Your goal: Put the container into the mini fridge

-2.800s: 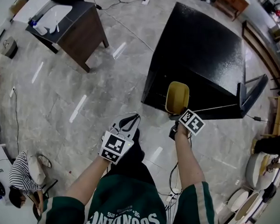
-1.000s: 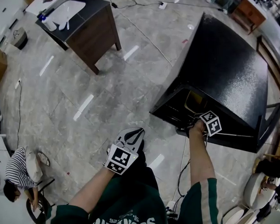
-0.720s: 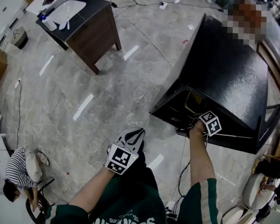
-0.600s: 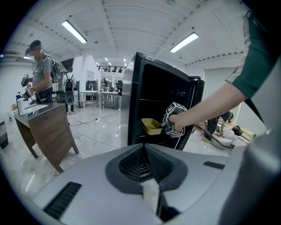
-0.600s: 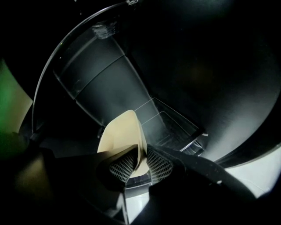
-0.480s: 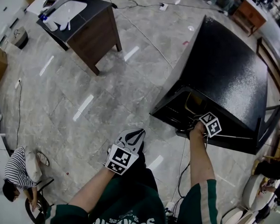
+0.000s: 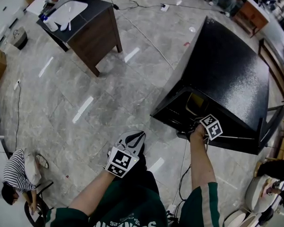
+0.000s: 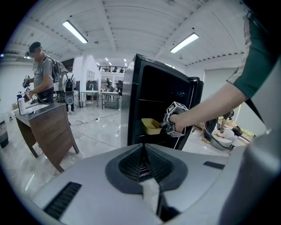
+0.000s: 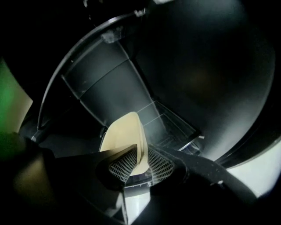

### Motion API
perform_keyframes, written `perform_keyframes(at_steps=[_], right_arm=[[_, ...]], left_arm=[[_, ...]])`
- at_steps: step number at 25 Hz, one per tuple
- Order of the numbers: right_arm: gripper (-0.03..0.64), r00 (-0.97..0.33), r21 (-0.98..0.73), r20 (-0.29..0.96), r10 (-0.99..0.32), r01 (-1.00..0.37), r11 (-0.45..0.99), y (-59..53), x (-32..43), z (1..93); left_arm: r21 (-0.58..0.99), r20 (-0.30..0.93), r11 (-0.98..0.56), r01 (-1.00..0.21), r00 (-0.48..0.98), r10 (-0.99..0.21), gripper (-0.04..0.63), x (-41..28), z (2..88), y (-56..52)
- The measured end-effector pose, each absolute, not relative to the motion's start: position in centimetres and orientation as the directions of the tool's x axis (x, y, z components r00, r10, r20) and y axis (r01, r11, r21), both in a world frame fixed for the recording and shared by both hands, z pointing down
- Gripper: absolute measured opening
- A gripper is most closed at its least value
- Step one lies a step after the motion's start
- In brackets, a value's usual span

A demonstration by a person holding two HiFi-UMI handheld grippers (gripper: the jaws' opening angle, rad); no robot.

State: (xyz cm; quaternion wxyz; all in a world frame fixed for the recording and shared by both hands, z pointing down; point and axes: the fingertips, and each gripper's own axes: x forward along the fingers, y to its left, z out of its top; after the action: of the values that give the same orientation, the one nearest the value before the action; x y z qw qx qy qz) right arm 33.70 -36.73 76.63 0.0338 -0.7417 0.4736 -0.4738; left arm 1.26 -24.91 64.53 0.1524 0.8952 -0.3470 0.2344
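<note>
Your right tool grips the yellow container by its wall, inside the mini fridge at 2 o'clock. Your left tool is pinched together, empty, at 6 o'clock.

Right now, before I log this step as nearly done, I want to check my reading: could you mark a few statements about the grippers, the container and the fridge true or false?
1. The right gripper is shut on the yellow container, pinching its wall. True.
2. The container sits on top of the mini fridge. False: it is held inside the open fridge.
3. The left gripper carries a second container. False: its jaws are together with nothing between them.
4. A wooden desk stands on the floor apart from the fridge. True.
</note>
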Motion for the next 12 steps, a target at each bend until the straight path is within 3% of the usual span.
perform_keyframes(at_steps=[12], right_arm=[[0.086,0.107,-0.467,0.663,-0.741,-0.714,-0.521,-35.7,32.9,75.3]], left_arm=[[0.111,0.518,-0.725,-0.679,0.662,-0.541,0.021,1.5,63.7,-24.2]])
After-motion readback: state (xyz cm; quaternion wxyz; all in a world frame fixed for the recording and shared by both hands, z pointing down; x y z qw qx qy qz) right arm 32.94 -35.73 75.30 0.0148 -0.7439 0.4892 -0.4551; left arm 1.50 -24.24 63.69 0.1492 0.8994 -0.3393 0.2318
